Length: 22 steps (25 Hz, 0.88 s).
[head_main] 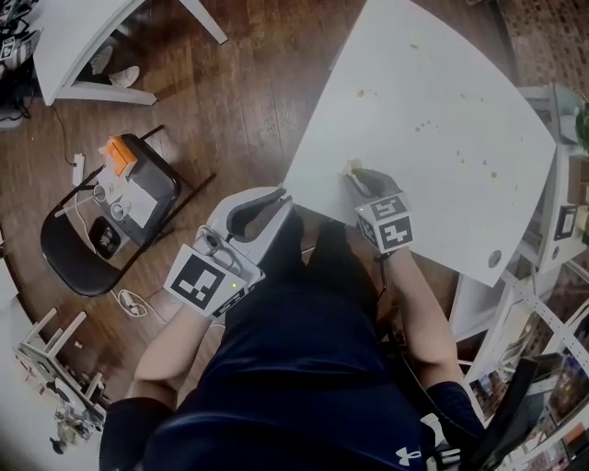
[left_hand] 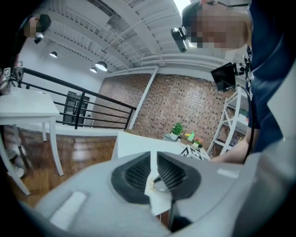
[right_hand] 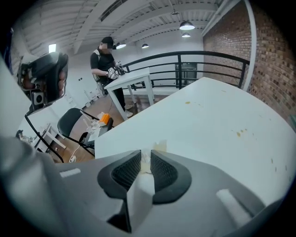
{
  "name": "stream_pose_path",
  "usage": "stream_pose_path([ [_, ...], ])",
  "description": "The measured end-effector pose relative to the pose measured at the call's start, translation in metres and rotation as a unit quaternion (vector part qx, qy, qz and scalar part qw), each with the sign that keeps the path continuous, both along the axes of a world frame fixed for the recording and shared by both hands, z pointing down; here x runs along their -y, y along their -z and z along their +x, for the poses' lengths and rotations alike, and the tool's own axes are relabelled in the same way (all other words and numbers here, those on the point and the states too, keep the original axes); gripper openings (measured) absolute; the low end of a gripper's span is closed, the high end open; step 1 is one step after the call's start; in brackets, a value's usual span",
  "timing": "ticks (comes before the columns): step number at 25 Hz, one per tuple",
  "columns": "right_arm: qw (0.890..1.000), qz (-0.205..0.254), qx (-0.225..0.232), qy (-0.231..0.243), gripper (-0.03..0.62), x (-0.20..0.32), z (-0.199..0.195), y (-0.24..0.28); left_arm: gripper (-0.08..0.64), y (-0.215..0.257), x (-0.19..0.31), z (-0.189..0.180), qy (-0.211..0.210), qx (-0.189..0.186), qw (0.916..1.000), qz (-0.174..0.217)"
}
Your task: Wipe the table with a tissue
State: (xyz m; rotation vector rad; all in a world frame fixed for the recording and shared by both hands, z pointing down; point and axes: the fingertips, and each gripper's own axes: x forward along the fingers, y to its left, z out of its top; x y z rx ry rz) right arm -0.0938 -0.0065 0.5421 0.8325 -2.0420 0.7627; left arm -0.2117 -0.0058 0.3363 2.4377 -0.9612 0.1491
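Note:
On the white table (head_main: 433,83) lie small brownish spots (head_main: 423,126), also seen in the right gripper view (right_hand: 240,133). My right gripper (head_main: 354,175) (right_hand: 145,159) points down at the table's near edge, shut on a crumpled white tissue (head_main: 351,167) (right_hand: 158,146) with a yellowish stain, which touches the tabletop. My left gripper (head_main: 250,213) (left_hand: 153,173) hangs off the table over the wooden floor, to the left of the near corner. Its jaws stand close together, pinching a small white scrap of tissue (left_hand: 158,199).
A black folding chair (head_main: 110,207) carrying an orange item and cables stands on the floor at left. Another white table (head_main: 83,28) is at top left, white shelving (head_main: 552,221) at right. A person (right_hand: 104,60) stands by a far table.

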Motion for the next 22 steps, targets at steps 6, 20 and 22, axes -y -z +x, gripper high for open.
stream_pose_path([
  [6, 0.999, -0.004, -0.007, -0.046, 0.070, 0.000, 0.054, -0.006, 0.041, 0.004, -0.009, 0.027, -0.016, 0.002, 0.9999, 0.004],
  [20, 0.995, -0.009, -0.018, -0.098, 0.069, -0.012, 0.125, -0.006, 0.041, 0.012, -0.022, 0.067, -0.029, 0.000, 0.9995, 0.011],
  [22, 0.995, -0.008, -0.022, -0.096, 0.067, -0.008, 0.122, -0.007, 0.041, 0.013, -0.023, 0.064, -0.026, 0.000, 0.9996, 0.012],
])
